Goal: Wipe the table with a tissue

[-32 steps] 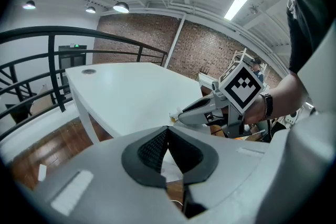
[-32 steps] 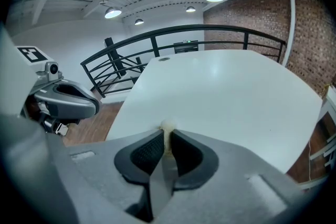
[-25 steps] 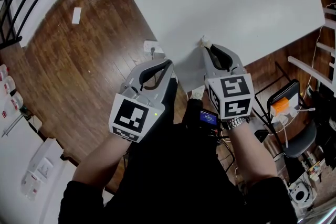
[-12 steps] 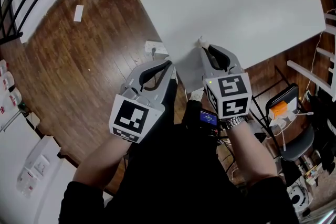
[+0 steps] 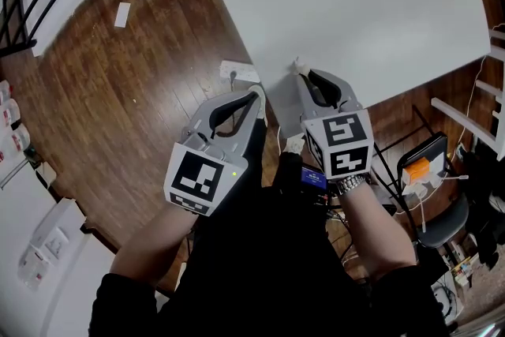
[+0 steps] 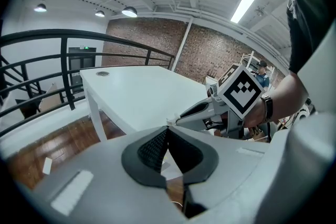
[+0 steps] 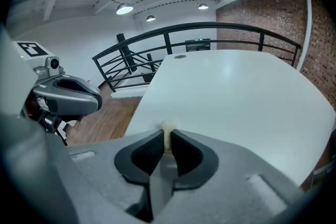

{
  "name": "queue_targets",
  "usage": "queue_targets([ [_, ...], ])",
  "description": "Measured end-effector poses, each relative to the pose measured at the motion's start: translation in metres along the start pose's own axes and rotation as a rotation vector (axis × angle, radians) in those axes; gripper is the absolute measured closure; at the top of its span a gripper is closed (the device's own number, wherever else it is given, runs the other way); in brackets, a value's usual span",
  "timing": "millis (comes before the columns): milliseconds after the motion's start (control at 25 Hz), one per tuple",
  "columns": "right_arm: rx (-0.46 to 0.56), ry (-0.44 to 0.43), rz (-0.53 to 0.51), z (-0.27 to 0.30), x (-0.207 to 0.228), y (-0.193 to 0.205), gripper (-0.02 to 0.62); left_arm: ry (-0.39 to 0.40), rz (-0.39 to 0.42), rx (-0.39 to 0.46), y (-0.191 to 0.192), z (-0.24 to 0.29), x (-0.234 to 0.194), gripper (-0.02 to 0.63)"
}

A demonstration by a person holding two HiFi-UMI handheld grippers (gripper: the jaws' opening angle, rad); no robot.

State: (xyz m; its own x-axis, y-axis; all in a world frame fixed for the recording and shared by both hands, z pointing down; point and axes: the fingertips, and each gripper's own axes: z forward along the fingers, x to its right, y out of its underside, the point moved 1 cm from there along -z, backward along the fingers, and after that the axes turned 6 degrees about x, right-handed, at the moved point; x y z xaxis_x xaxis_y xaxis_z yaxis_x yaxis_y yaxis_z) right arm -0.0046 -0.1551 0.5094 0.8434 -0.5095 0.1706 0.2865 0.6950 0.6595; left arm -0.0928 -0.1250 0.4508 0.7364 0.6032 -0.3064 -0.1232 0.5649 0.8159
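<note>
In the middle of the head view, the right gripper (image 5: 301,73) is clamped on a small crumpled white tissue (image 7: 168,126) at the near edge of the wide white counter (image 7: 231,92). Just to its lower left, the left gripper (image 6: 167,131) has its jaws pressed together on nothing, above the brown wooden floor (image 5: 134,91).

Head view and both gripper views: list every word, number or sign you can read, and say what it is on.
Nothing can be read in any view.
Left gripper and right gripper: black-and-white square markers only, no letters.
Green sign above the doorway: too small to read.
Blue screen by the right wrist: blurred, unreadable.
</note>
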Motion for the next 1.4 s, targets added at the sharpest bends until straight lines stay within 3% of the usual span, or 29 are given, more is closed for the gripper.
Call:
queue_targets([
  [480,-0.017,-0.061,-0.008,-0.002,-0.022,0.010,0.561,-0.023,0.000,0.011,0.005,-0.012,0.008,0.592],
  [1040,0.006,-0.060,-0.006,-0.006,-0.023,0.004,0.561,-0.022,0.005,0.013,0.002,-0.015,0.011,0.592],
  [1400,0.059,0.019,0.029,-0.028,0.006,-0.005,0.561,-0.009,0.013,0.016,-0.003,-0.011,0.011,0.592],
])
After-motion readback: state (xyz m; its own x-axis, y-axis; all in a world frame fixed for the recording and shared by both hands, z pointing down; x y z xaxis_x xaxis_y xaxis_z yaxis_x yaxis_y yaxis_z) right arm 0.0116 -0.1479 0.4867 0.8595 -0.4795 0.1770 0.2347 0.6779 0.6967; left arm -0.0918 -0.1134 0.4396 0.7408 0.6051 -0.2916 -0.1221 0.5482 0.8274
